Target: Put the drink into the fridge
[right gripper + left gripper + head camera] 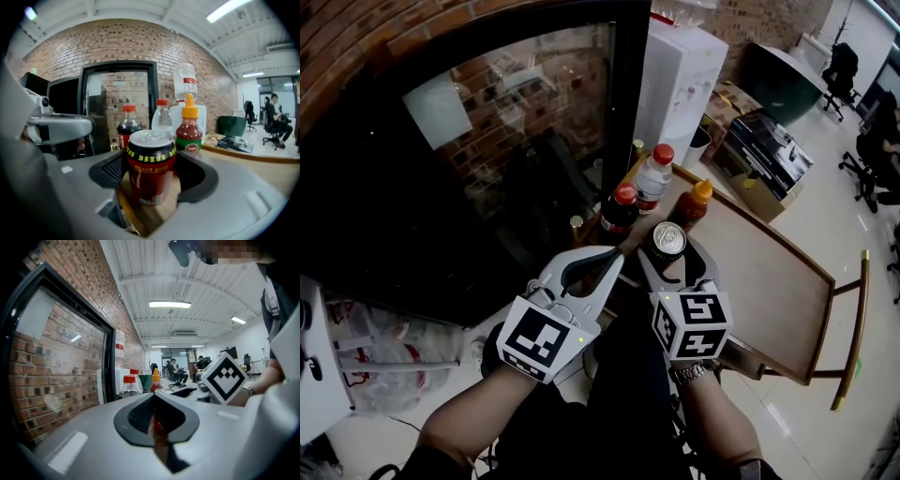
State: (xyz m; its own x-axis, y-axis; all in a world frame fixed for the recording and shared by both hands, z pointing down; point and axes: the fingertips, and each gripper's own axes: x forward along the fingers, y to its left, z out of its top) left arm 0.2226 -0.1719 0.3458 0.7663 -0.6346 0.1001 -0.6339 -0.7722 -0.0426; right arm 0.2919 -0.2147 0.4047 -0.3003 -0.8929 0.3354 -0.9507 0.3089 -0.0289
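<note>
One drink, the red-and-black can point(667, 240), is sitting between the jaws of the right hand-held gripper point(670, 253), and both jaws are pressing on its sides. The pick-up part of the job is therefore looking done or nearly so. Whether the can is resting on the wooden surface point(769, 281) or hanging just clear of it I cannot tell. The can is sitting just to the right of the fridge point(487, 169), at the near corner of the surface that is standing beside the fridge. The left hand-held gripper point(614, 255) is hanging empty with its jaws closed together, its tips lying between the can and the fridge's black door frame. The fridge's glass door is showing shut, reflecting brick, and neither hand-held gripper is touching it. Most of the task is remaining, by my reading: the door is waiting to be opened, probably by the free left hand-held gripper, and the can is waiting to be carried inside and set down. Three other drinks, a cola bottle point(622, 206), a clear bottle point(654, 176) and an orange-capped bottle point(694, 204), are standing untouched beyond the can, near the fridge's right side.
</note>
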